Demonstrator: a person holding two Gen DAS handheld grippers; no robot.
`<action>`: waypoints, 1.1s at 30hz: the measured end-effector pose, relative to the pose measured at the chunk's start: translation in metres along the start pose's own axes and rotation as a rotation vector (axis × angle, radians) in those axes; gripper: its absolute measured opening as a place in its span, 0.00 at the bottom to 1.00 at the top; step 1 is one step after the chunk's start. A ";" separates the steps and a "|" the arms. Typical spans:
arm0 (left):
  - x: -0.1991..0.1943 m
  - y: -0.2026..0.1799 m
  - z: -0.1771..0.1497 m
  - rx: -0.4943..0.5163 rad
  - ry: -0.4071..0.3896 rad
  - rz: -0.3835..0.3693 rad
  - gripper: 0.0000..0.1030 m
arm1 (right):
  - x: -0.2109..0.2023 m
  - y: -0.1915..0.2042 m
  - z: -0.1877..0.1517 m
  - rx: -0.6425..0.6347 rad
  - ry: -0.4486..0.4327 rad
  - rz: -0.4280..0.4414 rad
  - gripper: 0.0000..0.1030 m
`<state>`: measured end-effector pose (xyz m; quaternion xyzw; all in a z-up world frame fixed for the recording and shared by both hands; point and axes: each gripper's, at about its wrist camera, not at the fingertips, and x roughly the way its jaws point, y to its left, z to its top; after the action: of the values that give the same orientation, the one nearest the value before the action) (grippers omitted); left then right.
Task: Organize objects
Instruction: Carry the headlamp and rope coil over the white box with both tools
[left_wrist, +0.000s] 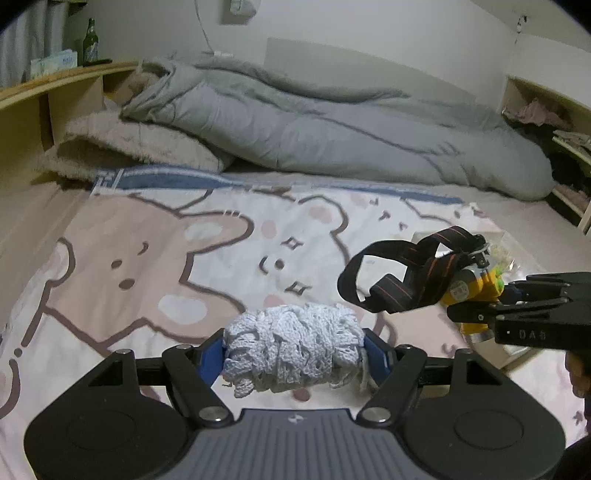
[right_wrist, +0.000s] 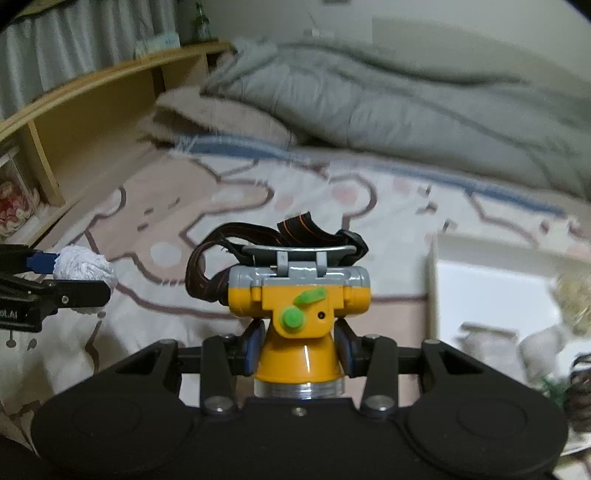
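My left gripper (left_wrist: 294, 356) is shut on a white knitted bundle (left_wrist: 293, 347) and holds it above the bear-print bed sheet (left_wrist: 155, 258). The bundle also shows in the right wrist view (right_wrist: 83, 269), at the far left. My right gripper (right_wrist: 298, 347) is shut on a yellow headlamp (right_wrist: 297, 306) with green knobs and a black-and-orange strap (right_wrist: 280, 230). In the left wrist view the headlamp (left_wrist: 476, 288) hangs at the right with its strap (left_wrist: 399, 277) drooping left, held by the right gripper (left_wrist: 480, 306).
A grey duvet (left_wrist: 314, 122) and a beige fluffy blanket (left_wrist: 140, 144) lie at the far side of the bed. A wooden shelf (left_wrist: 44, 103) with a green bottle (left_wrist: 90, 44) runs along the left. A white box (right_wrist: 491, 288) holding small items sits at the right.
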<state>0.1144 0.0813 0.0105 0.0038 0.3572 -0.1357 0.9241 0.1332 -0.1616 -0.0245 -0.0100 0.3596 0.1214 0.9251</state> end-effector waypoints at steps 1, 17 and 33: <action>-0.002 -0.004 0.003 -0.006 -0.009 -0.001 0.72 | -0.006 0.000 0.000 -0.018 -0.017 -0.011 0.41; 0.043 -0.136 0.054 0.089 -0.072 -0.109 0.72 | -0.087 -0.115 0.003 -0.016 -0.128 -0.089 0.41; 0.160 -0.256 0.054 0.178 0.026 -0.259 0.72 | -0.044 -0.233 0.016 -0.007 -0.052 -0.165 0.41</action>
<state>0.1988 -0.2106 -0.0318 0.0412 0.3532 -0.2848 0.8902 0.1671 -0.3954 0.0007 -0.0397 0.3329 0.0461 0.9410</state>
